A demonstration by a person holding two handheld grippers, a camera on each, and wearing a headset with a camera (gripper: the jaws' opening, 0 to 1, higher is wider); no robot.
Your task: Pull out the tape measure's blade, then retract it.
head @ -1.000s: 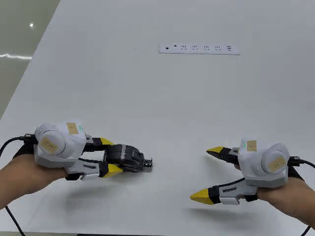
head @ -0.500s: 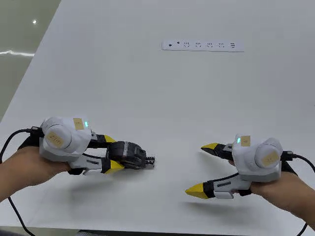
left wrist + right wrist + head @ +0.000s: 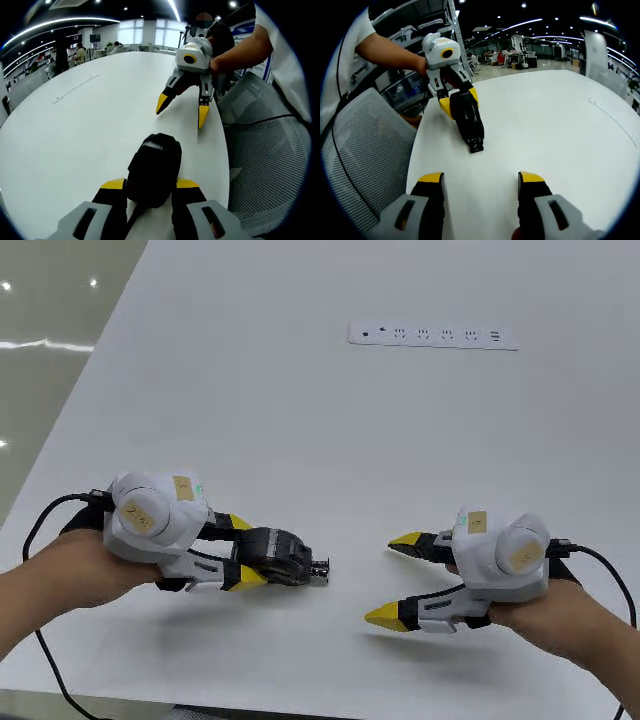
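Right tool [image 3: 380,580] nearer; tape measure [image 3: 282,556] clamped in left tool [image 3: 243,551].

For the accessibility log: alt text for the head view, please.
The left gripper is shut on a black tape measure resting on the white table, while the open right gripper points toward it from the right. A white power strip lies farther back.

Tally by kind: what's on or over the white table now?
black tape measure: 1
white power strip: 1
white handheld grippers with yellow tips: 2 (left gripper, right gripper)
Total: 4
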